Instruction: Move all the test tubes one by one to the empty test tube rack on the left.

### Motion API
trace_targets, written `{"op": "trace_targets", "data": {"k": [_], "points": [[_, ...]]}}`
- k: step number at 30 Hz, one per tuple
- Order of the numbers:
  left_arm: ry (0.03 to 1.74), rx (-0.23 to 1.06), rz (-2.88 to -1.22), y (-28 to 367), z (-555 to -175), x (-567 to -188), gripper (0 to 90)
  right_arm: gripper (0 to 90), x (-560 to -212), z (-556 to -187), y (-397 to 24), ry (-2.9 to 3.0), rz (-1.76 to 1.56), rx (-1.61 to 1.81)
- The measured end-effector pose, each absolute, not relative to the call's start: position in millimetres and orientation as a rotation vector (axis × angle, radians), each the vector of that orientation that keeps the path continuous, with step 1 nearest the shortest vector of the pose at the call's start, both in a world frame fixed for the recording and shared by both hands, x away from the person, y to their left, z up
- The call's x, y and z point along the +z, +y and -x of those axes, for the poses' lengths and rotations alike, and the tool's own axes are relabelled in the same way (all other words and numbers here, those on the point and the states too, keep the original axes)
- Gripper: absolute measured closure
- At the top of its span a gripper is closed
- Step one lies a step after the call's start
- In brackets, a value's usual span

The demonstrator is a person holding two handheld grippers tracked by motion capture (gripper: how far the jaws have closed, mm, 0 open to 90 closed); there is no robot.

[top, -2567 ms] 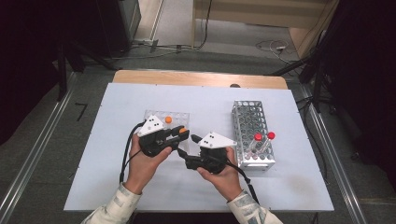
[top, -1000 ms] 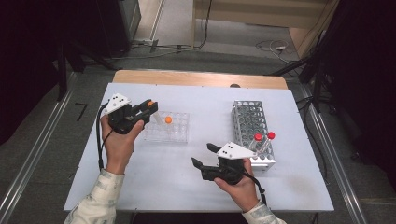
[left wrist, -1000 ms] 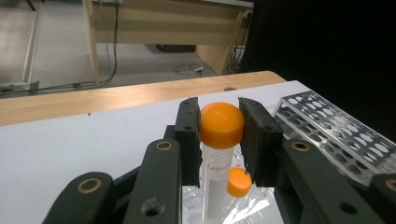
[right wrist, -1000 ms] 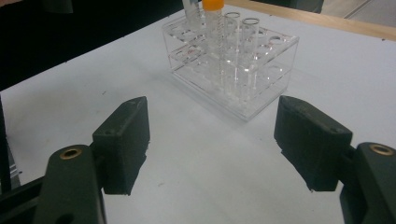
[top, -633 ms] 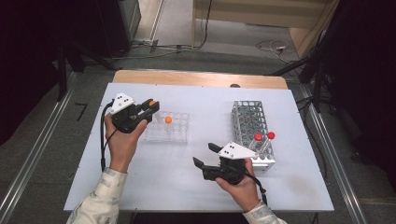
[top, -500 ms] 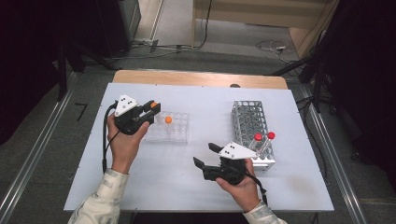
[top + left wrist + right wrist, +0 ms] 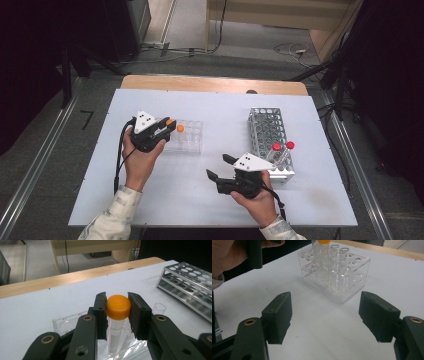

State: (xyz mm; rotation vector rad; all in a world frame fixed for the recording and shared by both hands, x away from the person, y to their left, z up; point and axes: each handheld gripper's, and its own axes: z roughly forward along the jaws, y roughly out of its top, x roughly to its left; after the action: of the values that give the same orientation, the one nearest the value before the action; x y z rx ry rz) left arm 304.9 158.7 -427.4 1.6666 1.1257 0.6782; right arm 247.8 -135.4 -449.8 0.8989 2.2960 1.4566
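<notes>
My left gripper [image 7: 169, 126] is shut on the orange cap [image 7: 118, 307] of a clear tube [image 7: 113, 336]. The tube hangs upright, and its lower end reaches into the clear plastic rack [image 7: 192, 144] on the table's left half. A second orange-capped tube [image 7: 180, 128] stands in that rack just beyond the held one. In the right gripper view the rack [image 7: 352, 277] also carries open, uncapped tubes [image 7: 344, 255]. My right gripper [image 7: 218, 166] stands open and empty low over the table, pointing left toward the rack, right gripper [image 7: 328, 315] well short of it.
A metal tube rack [image 7: 270, 131] stands at the right with two red-capped tubes [image 7: 275, 148] at its near end. A wooden strip [image 7: 210, 84] runs along the table's far edge. Bare white tabletop [image 7: 215, 115] lies between the two racks.
My left hand has come down and to the right with the orange-capped tube, from left of the clear rack to over its left end. The right hand has stayed put.
</notes>
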Motion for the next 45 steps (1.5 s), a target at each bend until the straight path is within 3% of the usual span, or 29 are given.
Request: {"op": "trace_targets", "data": {"k": [25, 30, 32, 45], "points": [[1.144, 0.574, -1.599, 168.0, -296.7, -420.5, 56.5, 25.2, -445.8, -245.8, -144.8, 2.271, -0.905, 1.465], [1.137, 0.531, -1.584, 170.3, -294.3, -418.9, 46.3, 25.2, -443.4, -245.0, -154.9, 2.252, -0.92, 1.465], [1.136, 0.535, -1.586, 170.4, -293.7, -418.5, 38.3, 25.2, -442.7, -243.9, -160.1, 2.245, -0.925, 1.461], [1.151, 0.56, -1.58, 172.7, -289.3, -417.1, 24.0, 25.2, -435.5, -227.6, -206.5, 2.157, -0.975, 1.461]]}}
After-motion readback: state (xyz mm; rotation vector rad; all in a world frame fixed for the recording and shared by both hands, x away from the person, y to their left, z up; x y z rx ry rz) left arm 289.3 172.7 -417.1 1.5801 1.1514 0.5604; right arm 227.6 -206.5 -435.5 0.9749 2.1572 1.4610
